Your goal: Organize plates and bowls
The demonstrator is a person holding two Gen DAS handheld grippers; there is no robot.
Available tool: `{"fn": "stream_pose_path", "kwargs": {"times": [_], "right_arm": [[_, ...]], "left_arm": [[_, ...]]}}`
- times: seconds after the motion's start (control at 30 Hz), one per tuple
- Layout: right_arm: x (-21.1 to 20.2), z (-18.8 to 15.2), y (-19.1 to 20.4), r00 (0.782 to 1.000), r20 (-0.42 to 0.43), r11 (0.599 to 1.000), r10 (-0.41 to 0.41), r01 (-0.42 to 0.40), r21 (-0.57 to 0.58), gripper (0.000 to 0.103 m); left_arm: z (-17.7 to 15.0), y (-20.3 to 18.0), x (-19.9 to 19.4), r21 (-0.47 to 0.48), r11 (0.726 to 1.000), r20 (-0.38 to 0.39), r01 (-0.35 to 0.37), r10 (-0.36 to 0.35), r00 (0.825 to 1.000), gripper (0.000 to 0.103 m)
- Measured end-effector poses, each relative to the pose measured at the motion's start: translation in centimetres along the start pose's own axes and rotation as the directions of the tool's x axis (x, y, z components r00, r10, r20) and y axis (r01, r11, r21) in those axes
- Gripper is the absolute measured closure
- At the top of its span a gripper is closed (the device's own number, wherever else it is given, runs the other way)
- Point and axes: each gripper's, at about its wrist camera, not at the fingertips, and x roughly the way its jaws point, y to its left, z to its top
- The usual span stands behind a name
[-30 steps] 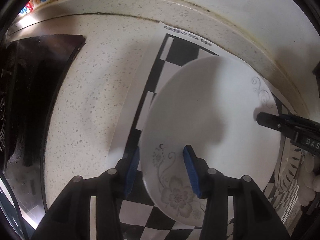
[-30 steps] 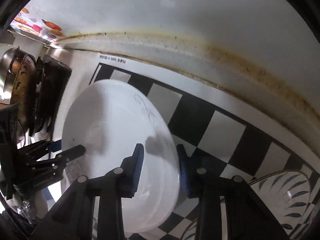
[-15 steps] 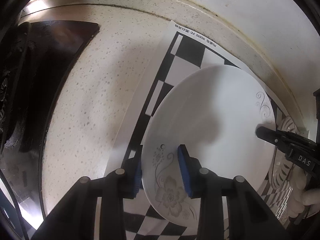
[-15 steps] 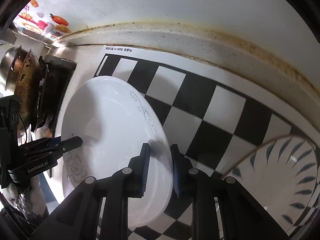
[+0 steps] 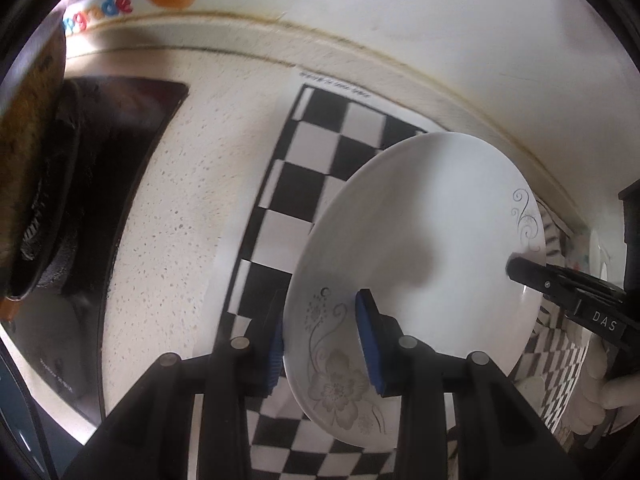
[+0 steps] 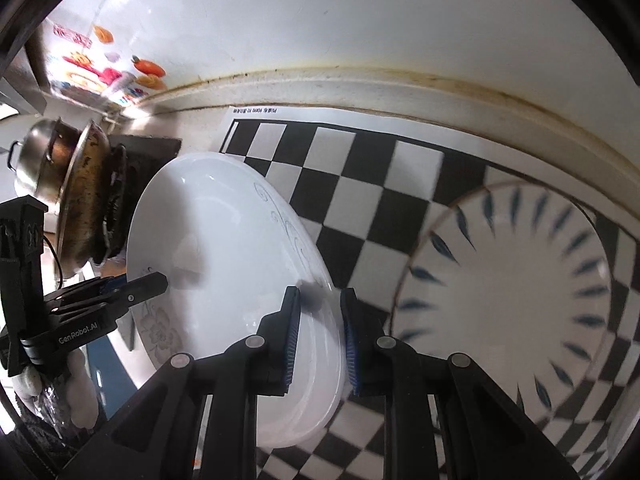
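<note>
Plate (image 5: 424, 264), white with a grey flower print, hangs tilted above the checkered mat (image 5: 320, 152), gripped at opposite rims. Left gripper (image 5: 324, 344) has its jaws narrowed onto the flowered edge (blue pads either side of the rim); right gripper (image 6: 318, 332) has its jaws pinched on the far rim. Both closed down within the last second. A bowl (image 6: 520, 292) with blue leaf marks sits on the mat just beside. A stove (image 5: 132, 128) lies left on the speckled surface (image 5: 192, 208).
</note>
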Motion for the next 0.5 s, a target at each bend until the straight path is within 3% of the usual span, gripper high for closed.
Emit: {"fn": "stream_pose_path", "kwargs": {"times": [0.27,0.5], "right_arm": [[-5.9,-6.1,-4.6,0.999,0.051,0.995,0.0,-0.005,0.099,0.081],[-10.4,-13.4,-10.1,0.996,0.089,0.977,-0.012,-0.007,0.214,0.081]], "left_arm": [[-1.8,-5.7,-2.2,0.115,0.993,-0.003,0.022,-0.022,1.0,0.073],[-4.3,-12.9,-1.6,0.261,0.965,-0.026,0.031,-0.025,0.999,0.072]]}}
